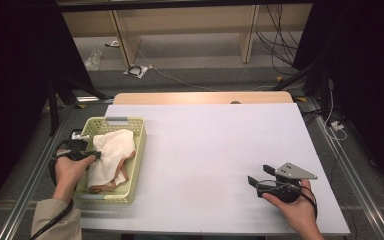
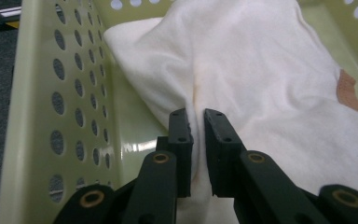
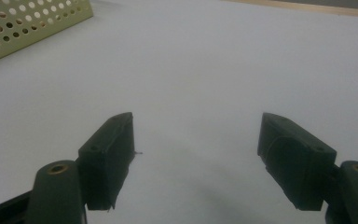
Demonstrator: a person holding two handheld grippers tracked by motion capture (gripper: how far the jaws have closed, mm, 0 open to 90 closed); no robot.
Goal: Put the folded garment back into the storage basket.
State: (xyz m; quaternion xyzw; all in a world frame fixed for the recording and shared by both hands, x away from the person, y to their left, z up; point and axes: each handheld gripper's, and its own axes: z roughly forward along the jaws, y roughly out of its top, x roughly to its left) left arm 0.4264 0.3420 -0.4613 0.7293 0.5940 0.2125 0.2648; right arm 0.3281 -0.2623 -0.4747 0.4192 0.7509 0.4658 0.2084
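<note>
The left gripper [image 2: 196, 116] clamps a fold of the cream-white cloth with a brown trimmed edge [image 2: 261, 84], its two black jaws nearly together with the fabric pinched between them. The cloth [image 1: 111, 155] lies bunched inside the pale green perforated plastic basket [image 1: 137, 150], which sits at the left edge of the white table top [image 1: 210, 150]; the gripper reaches in over the basket's left wall [image 2: 60, 107]. Well apart, near the table's front right corner, the right gripper [image 1: 257, 176] rests in the person's right hand [image 1: 295, 207], jaws spread wide over bare table, holding nothing.
</note>
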